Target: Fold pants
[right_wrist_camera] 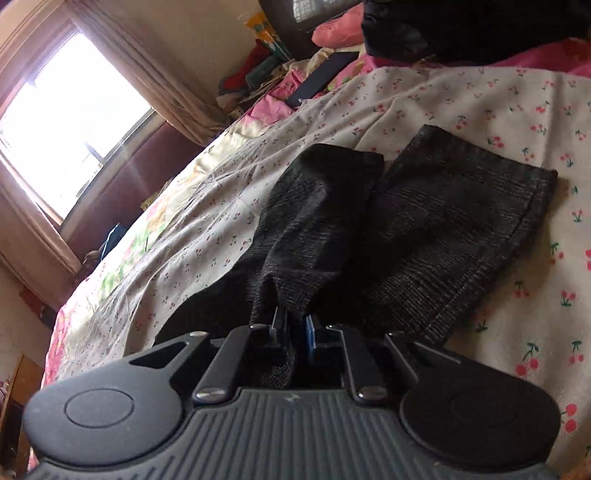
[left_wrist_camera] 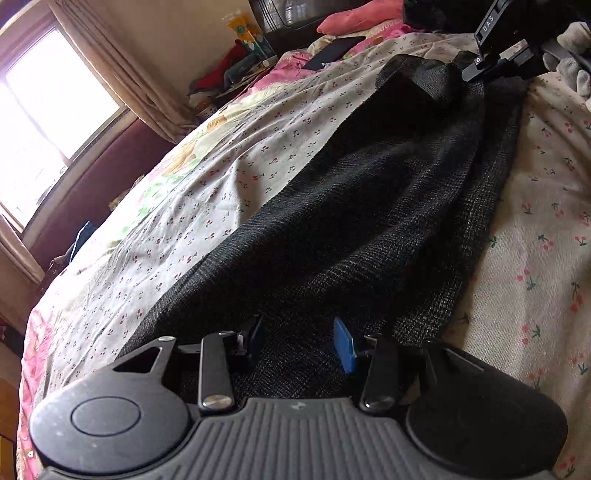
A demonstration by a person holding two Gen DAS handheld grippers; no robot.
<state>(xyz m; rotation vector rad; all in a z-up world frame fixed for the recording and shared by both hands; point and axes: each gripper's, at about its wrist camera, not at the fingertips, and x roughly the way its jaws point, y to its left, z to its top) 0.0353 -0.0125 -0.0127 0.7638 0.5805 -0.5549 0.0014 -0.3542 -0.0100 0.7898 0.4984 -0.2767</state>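
Note:
Dark grey woven pants [left_wrist_camera: 369, 206] lie lengthwise on a bed with a cherry-print sheet [left_wrist_camera: 221, 155]. My left gripper [left_wrist_camera: 301, 341] is open, its blue pads apart just over the near end of the pants. My right gripper [right_wrist_camera: 295, 328] is shut on a fold of the pants [right_wrist_camera: 321, 229] and lifts one leg a little, with the two leg hems ahead of it. The right gripper also shows in the left wrist view [left_wrist_camera: 495, 62] at the far end of the pants.
A black tablet [left_wrist_camera: 332, 51] lies on the bed near pink bedding [left_wrist_camera: 354, 14]. A pile of clothes [left_wrist_camera: 225, 77] sits by the curtain and window [left_wrist_camera: 55, 110]. A grey stuffed toy [left_wrist_camera: 572, 59] is at the far right.

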